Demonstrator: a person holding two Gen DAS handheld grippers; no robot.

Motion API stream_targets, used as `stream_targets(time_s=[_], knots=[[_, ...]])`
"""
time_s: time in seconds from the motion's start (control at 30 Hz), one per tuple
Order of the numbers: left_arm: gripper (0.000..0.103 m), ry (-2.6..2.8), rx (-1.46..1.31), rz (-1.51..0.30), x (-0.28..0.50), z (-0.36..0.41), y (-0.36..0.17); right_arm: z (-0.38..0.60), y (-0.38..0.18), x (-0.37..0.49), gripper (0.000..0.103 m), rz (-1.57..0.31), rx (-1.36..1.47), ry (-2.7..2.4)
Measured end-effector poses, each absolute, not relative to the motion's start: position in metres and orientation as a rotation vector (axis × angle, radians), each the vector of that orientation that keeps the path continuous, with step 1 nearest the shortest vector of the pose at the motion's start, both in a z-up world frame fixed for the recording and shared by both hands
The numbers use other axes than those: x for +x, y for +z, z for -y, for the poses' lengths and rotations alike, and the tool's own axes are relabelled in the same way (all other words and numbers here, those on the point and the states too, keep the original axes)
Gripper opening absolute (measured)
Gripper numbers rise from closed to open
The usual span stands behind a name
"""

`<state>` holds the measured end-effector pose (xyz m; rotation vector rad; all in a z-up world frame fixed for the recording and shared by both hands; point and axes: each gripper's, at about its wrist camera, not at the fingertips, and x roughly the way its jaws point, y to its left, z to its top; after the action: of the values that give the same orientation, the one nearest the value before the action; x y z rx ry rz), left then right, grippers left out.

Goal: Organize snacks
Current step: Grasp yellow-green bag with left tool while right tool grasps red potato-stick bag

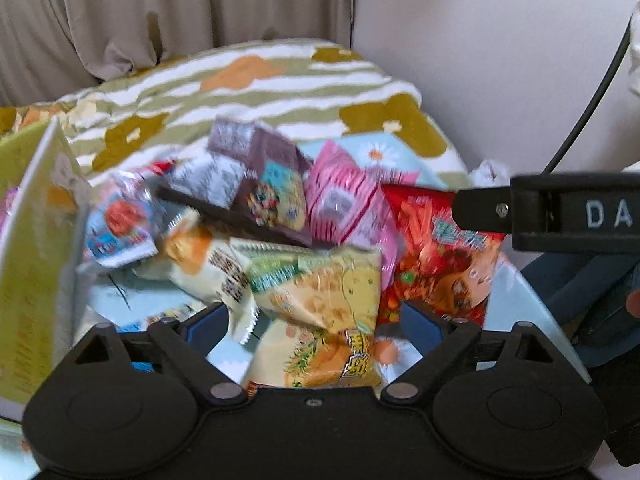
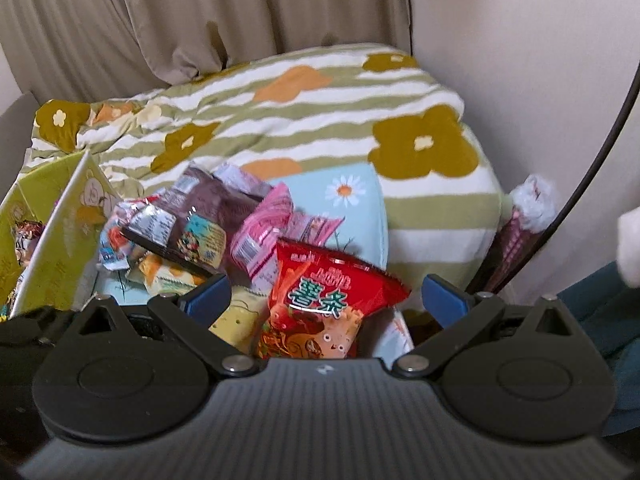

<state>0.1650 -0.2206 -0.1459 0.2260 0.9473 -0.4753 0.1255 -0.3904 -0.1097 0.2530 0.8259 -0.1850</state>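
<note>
1 red snack bag [image 2: 320, 300], 1 yellow [image 1: 320, 312], 1 purple [image 1: 264, 184], 2 pink pkts [image 1: 340, 200], 1 green box [image 1: 36, 240]

You had a red chip bag [image 2: 332, 292] printed with green characters, a pink packet [image 1: 344, 200], a pale yellow packet [image 1: 320, 300], a brown packet [image 2: 208, 208], and a green-and-white striped blanket [image 2: 320, 120] with mustard and orange flowers.

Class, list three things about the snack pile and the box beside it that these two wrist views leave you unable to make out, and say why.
1. Left wrist view: print on the blue-and-white packet is lost to blur.
2. Left wrist view: the yellow packet has its lower end hidden behind the left gripper body.
3. Right wrist view: the green box is cut by the left edge, so its contents mostly stay unseen.
</note>
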Motion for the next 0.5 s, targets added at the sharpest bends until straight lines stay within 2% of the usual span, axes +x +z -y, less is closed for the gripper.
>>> stream_targets(time_s=[0.17, 0.27, 0.47, 0.5], knots=[[0.087, -0.453, 0.241, -0.989, 0.171, 0.225, -0.169, 0.392, -0.130, 0.133, 0.103, -0.865, 0.287, -0.163], [0.080, -0.447, 0.251, -1.007, 0.172, 0.228, -0.179, 0.391, -0.139, 0.136, 0.103, -0.884, 0.296, -0.156], [0.074, -0.443, 0.266, -1.013, 0.172, 0.232, -0.189, 0.393, -0.153, 0.140, 0.103, -0.927, 0.349, -0.150], [0.070, -0.443, 0.268, -1.013, 0.172, 0.232, -0.189, 0.394, -0.155, 0.140, 0.103, -0.933, 0.360, -0.152]])
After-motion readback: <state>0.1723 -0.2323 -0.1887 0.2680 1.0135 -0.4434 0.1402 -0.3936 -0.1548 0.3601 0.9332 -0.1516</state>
